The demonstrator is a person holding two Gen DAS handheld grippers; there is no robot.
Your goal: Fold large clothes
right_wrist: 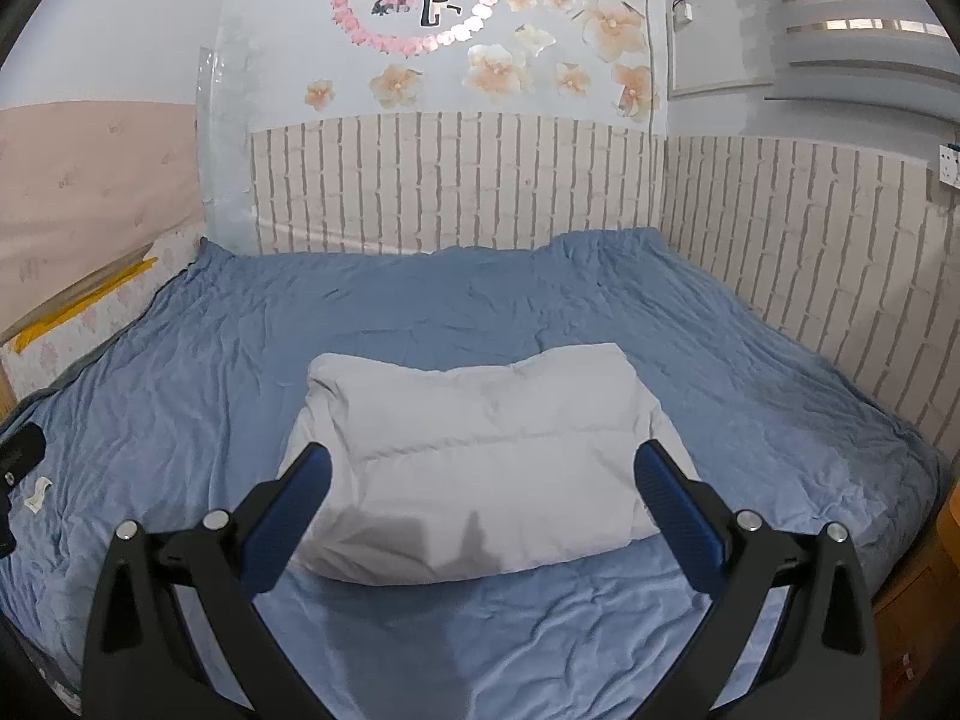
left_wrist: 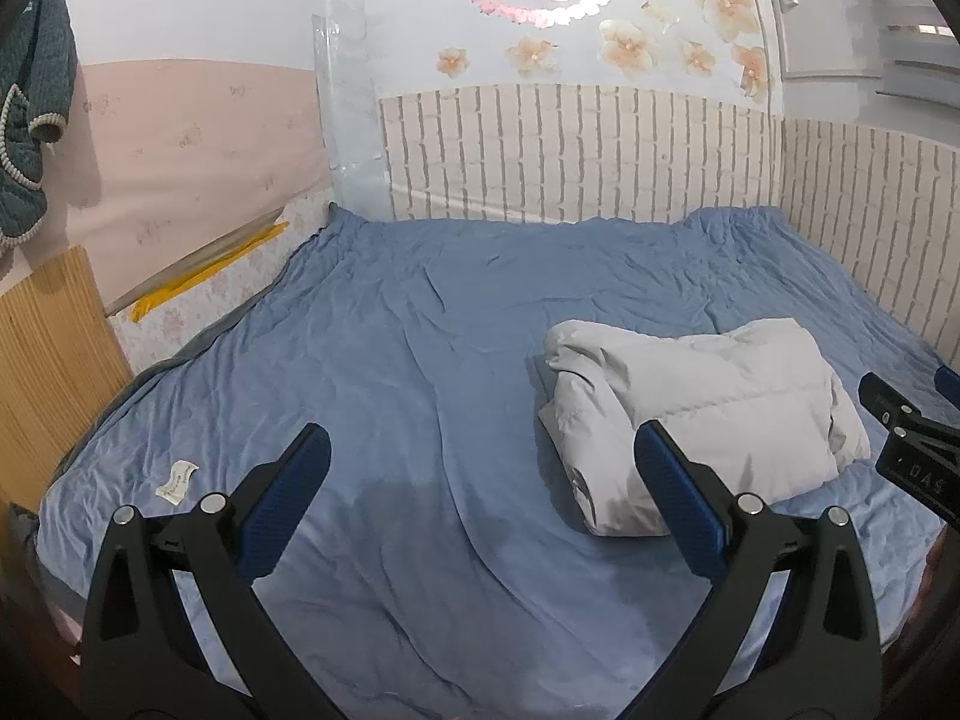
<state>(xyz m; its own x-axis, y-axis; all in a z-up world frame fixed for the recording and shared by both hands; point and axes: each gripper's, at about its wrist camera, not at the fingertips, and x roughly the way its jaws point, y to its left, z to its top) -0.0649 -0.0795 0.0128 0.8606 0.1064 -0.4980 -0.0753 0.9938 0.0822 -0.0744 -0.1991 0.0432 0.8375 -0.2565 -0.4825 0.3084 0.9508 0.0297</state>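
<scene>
The blue bedsheet (right_wrist: 180, 396) is seen spread wrinkled across the whole bed, hemmed at twelve and three o'clock by the brick-pattern wall panel (right_wrist: 456, 180). On it, dead centre in the right wrist view and out at three o'clock in the left wrist view, the white padded garment (right_wrist: 480, 456) is laid as a compact, puffy rectangle, edges tucked under. The folding is judged all but finished; at most a final squaring or pressing flat is left. The right gripper (right_wrist: 483, 477) is held above the bundle's near edge, tongs spread wide, nothing gripped. The left gripper (left_wrist: 483, 462) is poised over bare sheet, spread equally wide and empty. At eight o'clock a small paper tag (left_wrist: 176, 482) is spotted lying loose.
</scene>
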